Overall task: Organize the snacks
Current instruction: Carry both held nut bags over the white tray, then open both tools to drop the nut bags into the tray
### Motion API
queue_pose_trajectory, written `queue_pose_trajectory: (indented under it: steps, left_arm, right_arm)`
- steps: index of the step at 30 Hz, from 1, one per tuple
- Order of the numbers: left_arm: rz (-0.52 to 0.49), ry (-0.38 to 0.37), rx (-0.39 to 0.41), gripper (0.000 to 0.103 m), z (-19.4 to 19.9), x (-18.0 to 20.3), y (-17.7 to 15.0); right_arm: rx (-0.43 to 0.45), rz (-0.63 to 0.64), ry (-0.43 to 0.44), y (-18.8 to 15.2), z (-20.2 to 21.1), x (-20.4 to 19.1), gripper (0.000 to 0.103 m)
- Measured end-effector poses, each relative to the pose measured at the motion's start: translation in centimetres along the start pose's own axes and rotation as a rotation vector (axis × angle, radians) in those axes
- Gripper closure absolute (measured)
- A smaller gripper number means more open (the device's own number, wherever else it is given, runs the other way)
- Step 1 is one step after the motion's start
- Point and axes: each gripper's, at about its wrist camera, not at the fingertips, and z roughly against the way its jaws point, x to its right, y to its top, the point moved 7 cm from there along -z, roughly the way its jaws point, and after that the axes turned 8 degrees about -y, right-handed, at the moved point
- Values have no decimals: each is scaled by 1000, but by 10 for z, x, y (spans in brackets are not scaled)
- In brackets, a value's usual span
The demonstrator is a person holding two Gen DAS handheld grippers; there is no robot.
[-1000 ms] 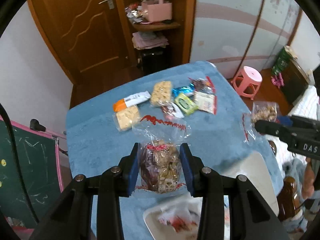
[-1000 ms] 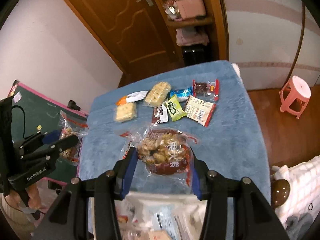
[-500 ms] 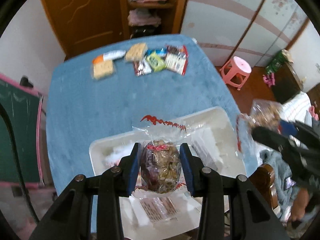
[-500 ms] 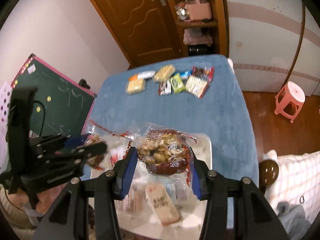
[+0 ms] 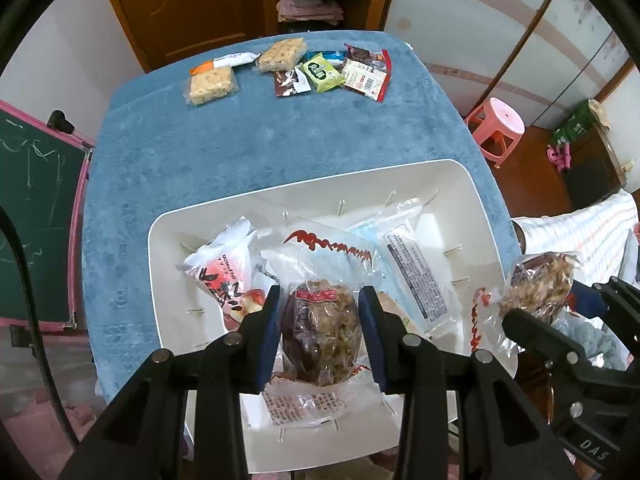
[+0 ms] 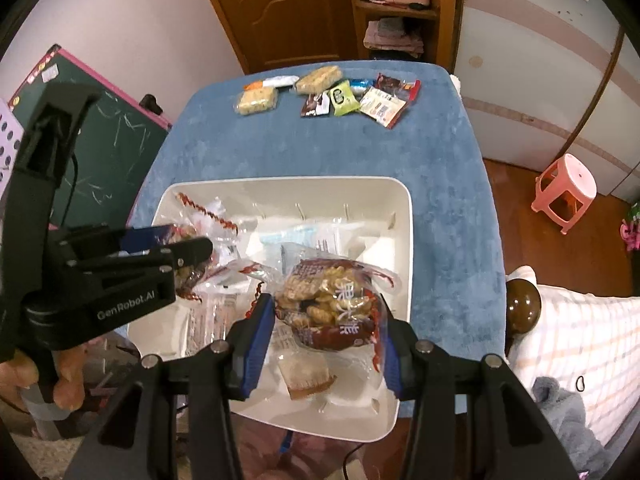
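Note:
My left gripper is shut on a clear bag of brown nut snacks, held over the white bin on the blue table. My right gripper is shut on a second, wider bag of the same snacks, also over the white bin. Each gripper shows in the other view: the right gripper at the right, the left gripper at the left. The bin holds several packets. A row of small snack packets lies along the table's far edge.
A green chalkboard with a pink frame stands left of the table. A pink stool is on the floor at the right, with a checked cloth nearer. Behind the table are a wooden door and shelves. A hand grips the left tool's handle.
Both grippers have drawn back from the middle of the table, each with its bag, and now hang lower over the white bin. The row of packets looks farther off.

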Motion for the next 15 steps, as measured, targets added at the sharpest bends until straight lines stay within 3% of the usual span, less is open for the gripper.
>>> queue_pose_trajectory:
  steps: [10,11,12,14,15]
  left_arm:
    - [42,28,45,65,16,-8,-4]
    - [46,28,60,57,19,-9,-4]
    - [48,28,70,37,22,-10,-3]
    - [62,42,110,18,31,-12,-2]
    - [68,41,127,18,34,-13,-2]
  right_arm:
    - [-7,59,-30,-4,-1,-9,52]
    - [-6,63,-32,-5,-1,-10,52]
    - [-4,64,-32,-4,0,-10,52]
    - [7,65,-25,-3,2,-12,52]
    - [11,65,-26,-2,3,-12,52]
